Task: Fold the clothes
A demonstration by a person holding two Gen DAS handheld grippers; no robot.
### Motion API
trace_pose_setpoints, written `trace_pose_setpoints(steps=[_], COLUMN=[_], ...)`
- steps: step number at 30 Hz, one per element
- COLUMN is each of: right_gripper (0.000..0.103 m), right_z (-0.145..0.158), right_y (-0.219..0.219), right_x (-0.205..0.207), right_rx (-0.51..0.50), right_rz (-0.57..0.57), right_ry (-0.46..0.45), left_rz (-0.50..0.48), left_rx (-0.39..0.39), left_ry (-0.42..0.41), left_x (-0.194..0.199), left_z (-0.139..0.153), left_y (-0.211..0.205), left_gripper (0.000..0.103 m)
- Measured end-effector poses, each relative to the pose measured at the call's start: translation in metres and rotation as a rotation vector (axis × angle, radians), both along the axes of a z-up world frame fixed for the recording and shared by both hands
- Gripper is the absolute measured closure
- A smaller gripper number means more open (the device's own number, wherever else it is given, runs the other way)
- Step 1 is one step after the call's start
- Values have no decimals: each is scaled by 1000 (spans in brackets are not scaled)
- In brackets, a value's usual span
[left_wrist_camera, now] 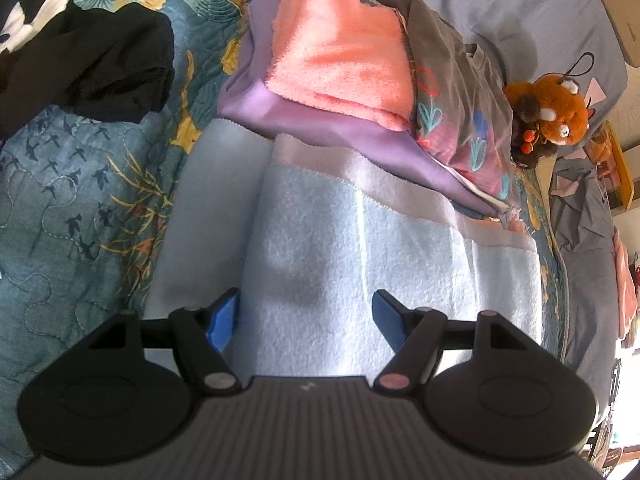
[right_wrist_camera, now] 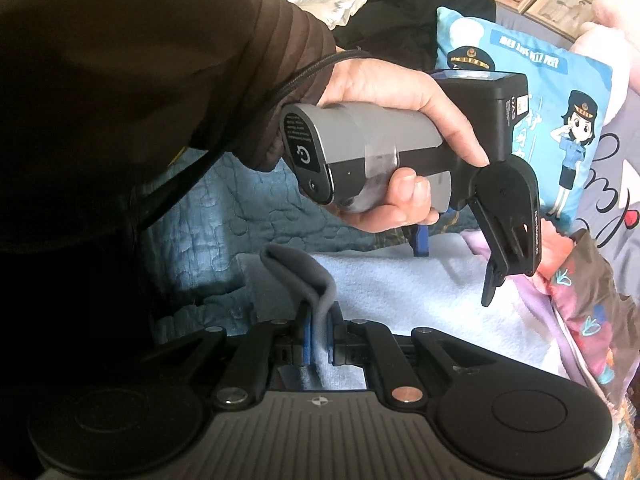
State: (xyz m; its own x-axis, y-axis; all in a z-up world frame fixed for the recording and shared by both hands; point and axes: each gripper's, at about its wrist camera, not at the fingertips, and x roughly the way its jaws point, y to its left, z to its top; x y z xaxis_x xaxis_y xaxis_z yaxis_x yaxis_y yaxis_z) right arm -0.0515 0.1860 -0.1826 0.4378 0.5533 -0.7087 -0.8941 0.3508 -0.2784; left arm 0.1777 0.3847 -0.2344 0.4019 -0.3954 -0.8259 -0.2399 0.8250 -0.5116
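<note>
- We see the light blue towel [left_wrist_camera: 360, 248] spread on the quilted bedspread [left_wrist_camera: 80, 184], directly ahead of and beneath our left gripper [left_wrist_camera: 306, 316], with its pale banded edge [left_wrist_camera: 400, 196] running across the far end.
- Our left gripper hovers over the towel with its blue pads [left_wrist_camera: 224, 320] spread wide and nothing between them; the cloth lies below the gap, not in it.
- Our right gripper [right_wrist_camera: 318, 340] is clamped on a raised ridge of the same towel [right_wrist_camera: 400, 280]; the fabric stands up between the pads [right_wrist_camera: 306, 340] and curls over towards the left of that view.
- In the right wrist view the left hand [right_wrist_camera: 400, 120] holds its gripper above the towel, further along the cloth from the pinched edge, fingers pointing down.
- The towel's long axis appears to run away from the left gripper towards the stack beyond: a peach towel [left_wrist_camera: 344, 44] on a lilac garment [left_wrist_camera: 320, 128], beside a grey printed garment [left_wrist_camera: 460, 92].
- We judge that the coming move turns on the right gripper, since it alone has the cloth; which way the edge should travel we cannot settle from this moment.
- A heap of black clothes [left_wrist_camera: 88, 60] lies well apart at the far left.
</note>
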Motion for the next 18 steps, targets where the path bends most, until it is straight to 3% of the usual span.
trace_pose_setpoints(steps=[6,11,13,16,18], right_gripper=[96,96,96,96,96], right_z=[-4,-5,-5,-5,-4], right_y=[1,1,1,-1,-2], right_x=[2,3,4,3,4], right_rx=[0,1,4,7,11], right_rz=[-4,-7,-9,-7,-8], right_ry=[16,30,34,33,33], left_rz=[8,61,59,61,67], left_rx=[-24,-138,-150,-113,-104], left_ry=[-1,-33,-46,-37,-18], left_x=[0,4,8,17,21], left_z=[-1,-5,-5,-7,-11], left_y=[4,23,25,20,17], left_gripper=[28,28,28,38,54])
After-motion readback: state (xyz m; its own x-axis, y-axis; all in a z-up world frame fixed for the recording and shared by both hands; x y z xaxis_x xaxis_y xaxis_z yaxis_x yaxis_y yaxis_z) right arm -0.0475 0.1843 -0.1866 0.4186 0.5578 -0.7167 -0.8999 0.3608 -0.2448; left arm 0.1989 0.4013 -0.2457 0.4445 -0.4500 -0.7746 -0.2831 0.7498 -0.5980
